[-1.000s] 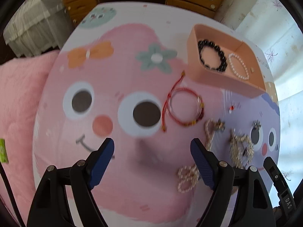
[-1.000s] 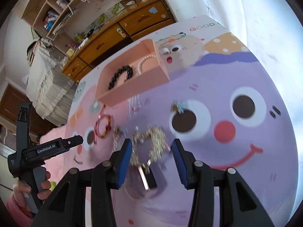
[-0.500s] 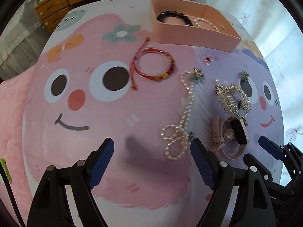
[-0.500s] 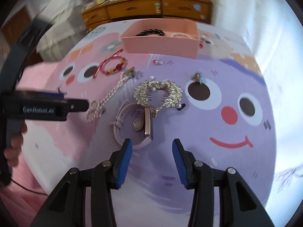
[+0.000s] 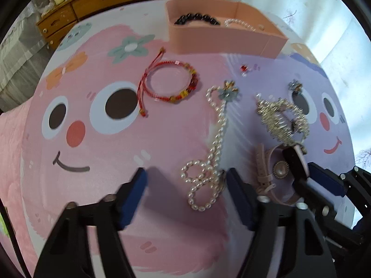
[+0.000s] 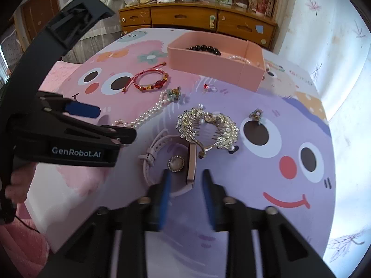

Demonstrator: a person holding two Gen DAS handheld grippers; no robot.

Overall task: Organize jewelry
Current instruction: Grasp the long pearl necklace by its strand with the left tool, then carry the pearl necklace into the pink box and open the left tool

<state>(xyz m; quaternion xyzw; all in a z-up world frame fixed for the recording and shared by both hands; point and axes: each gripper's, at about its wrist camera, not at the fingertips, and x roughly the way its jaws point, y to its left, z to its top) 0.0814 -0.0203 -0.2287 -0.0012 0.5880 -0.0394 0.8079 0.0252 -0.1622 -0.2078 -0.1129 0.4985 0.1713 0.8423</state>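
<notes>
Left wrist view: the pearl necklace (image 5: 209,159) is seen between the narrowing, still parted jaws of the left gripper (image 5: 187,180). Right wrist view: the pink watch (image 6: 171,164) is straddled by the closing right gripper (image 6: 186,180), pads not yet pressing.

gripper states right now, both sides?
Left gripper: open, jaws just been closing around the white pearl necklace, not pressing it yet.
Right gripper: jaws just been closing astride the pale pink strap watch; grip cannot be told.
</notes>
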